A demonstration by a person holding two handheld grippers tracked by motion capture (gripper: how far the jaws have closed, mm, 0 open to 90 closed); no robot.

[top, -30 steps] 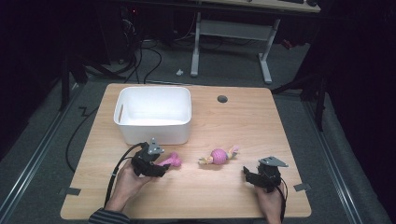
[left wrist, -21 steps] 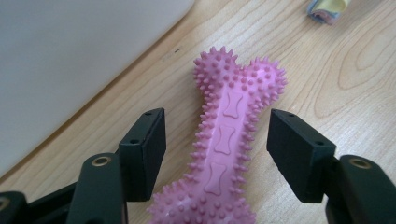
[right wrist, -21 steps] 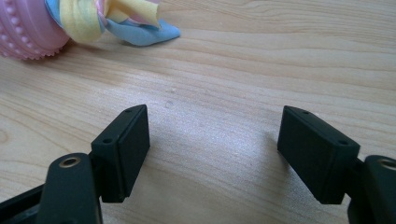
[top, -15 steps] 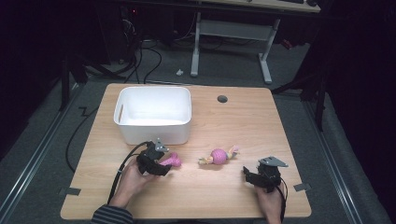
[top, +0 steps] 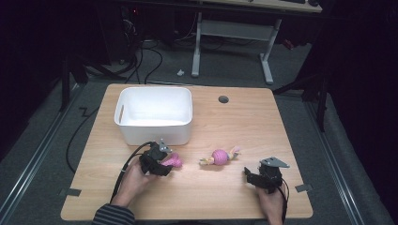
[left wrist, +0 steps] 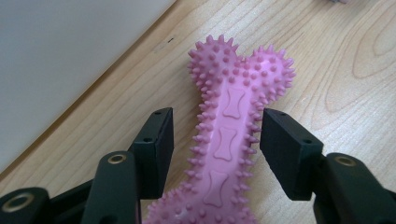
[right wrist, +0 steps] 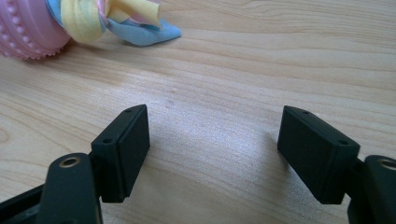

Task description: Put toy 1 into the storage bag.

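Observation:
A pink spiky rubber bone [top: 174, 161] [left wrist: 229, 135] lies on the wooden table [top: 234, 122], just in front of the white bin [top: 155, 132]. My left gripper [top: 164, 165] [left wrist: 217, 135] is open, one jaw on each side of the bone's shaft with a small gap at each. To the right lies a pink studded ball with coloured cloth strips [top: 219, 156] [right wrist: 28, 28]. My right gripper [top: 248, 175] [right wrist: 215, 135] rests low over the table near the front right, open wide with nothing between its fingers, the ball toy a short way ahead of it.
The white bin's wall [left wrist: 60, 56] stands close on the left of the bone in the left gripper view. A round cable hole [top: 223, 99] sits in the table's far middle. Black cables and a desk frame [top: 230, 33] lie on the floor behind.
My left gripper has slid a little to the right, bringing its jaws around the pink bone. The right gripper and the ball toy have stayed put.

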